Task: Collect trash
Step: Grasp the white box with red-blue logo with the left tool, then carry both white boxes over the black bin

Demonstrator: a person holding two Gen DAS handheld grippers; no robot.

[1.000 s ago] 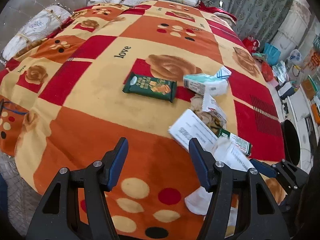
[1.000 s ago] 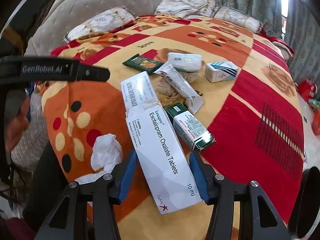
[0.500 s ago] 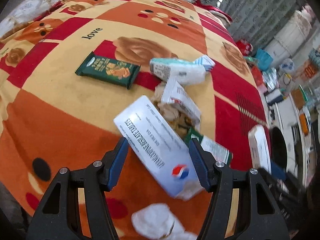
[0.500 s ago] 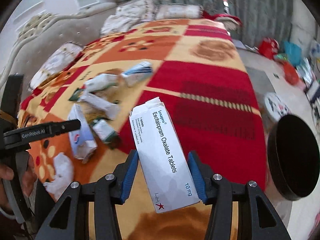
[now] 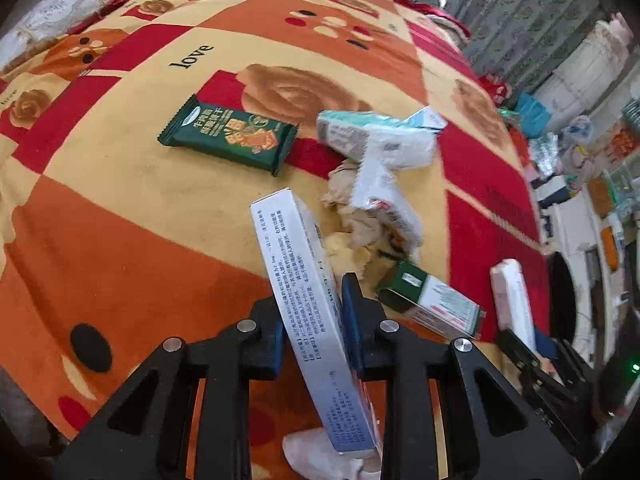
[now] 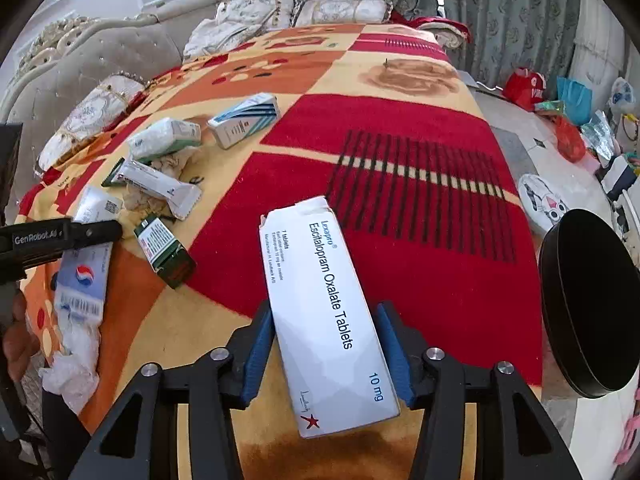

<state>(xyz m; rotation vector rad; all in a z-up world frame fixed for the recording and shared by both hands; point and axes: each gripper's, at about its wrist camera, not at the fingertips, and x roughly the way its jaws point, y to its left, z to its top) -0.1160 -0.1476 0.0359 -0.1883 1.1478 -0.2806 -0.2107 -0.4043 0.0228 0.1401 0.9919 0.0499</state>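
We clamp the left gripper (image 5: 310, 320), its jaws closing, on the slim white carton (image 5: 308, 304) above the blanket (image 5: 132, 240). The right gripper (image 6: 326, 350), also closing, grips the tablet box (image 6: 326, 308); we carry both level to the black bin (image 6: 588, 312), just right.

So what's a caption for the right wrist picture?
Right gripper carries a white cardboard tablet box toward a round black bin.

Right gripper (image 6: 326, 354) closing on white pill box (image 6: 326, 312); black bin (image 6: 588, 304) just right of box.
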